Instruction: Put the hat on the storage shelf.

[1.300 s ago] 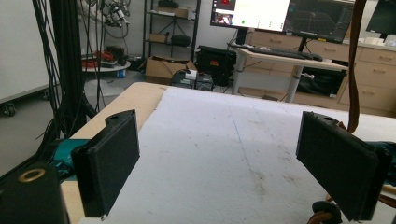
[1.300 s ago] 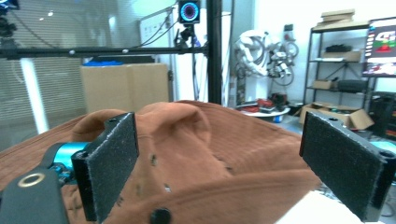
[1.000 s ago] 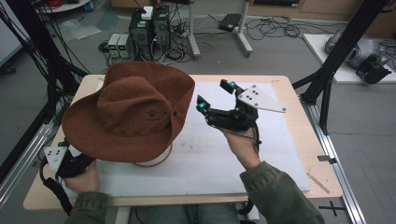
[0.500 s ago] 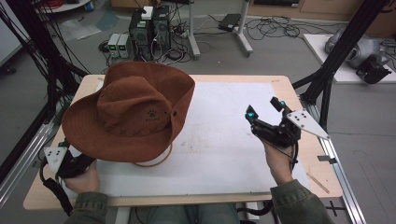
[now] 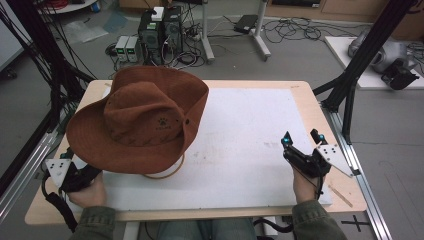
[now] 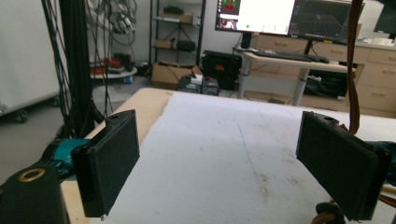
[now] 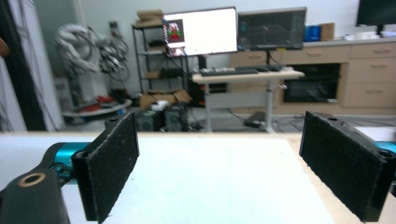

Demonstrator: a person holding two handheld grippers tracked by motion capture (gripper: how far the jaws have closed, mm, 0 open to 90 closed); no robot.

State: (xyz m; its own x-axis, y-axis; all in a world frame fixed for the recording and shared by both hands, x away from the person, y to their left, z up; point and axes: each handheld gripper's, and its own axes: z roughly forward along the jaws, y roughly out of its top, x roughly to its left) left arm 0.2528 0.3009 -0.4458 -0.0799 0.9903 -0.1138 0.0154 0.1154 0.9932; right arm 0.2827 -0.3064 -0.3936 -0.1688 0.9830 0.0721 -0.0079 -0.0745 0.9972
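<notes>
On the left half of the bench (image 5: 300, 90), a brown wide-brimmed hat (image 5: 145, 120) sits crown up on the white mat (image 5: 240, 145), its brim spreading from the far left corner down toward the near left edge. Its long axis runs roughly from near-left to far-right, with the upturned brim edge facing the middle of the mat. A small paw-print mark shows on the side of the crown; any lettering under it is too small to read. A tan cord (image 5: 167, 172) loops out from under the near brim onto the mat.

The left gripper (image 5: 75, 175) rests at the near left corner, tucked just beside the brim's near edge; in the left gripper view its jaws stand wide apart with nothing between them, and a brown strap (image 6: 355, 65) hangs down at the right.

The right gripper (image 5: 302, 141) is held near the right edge of the mat, well apart from the hat, jaws spread and empty.

Between hat and right gripper the mat lies bare, as does the bench's wooden margin along the right side.
</notes>
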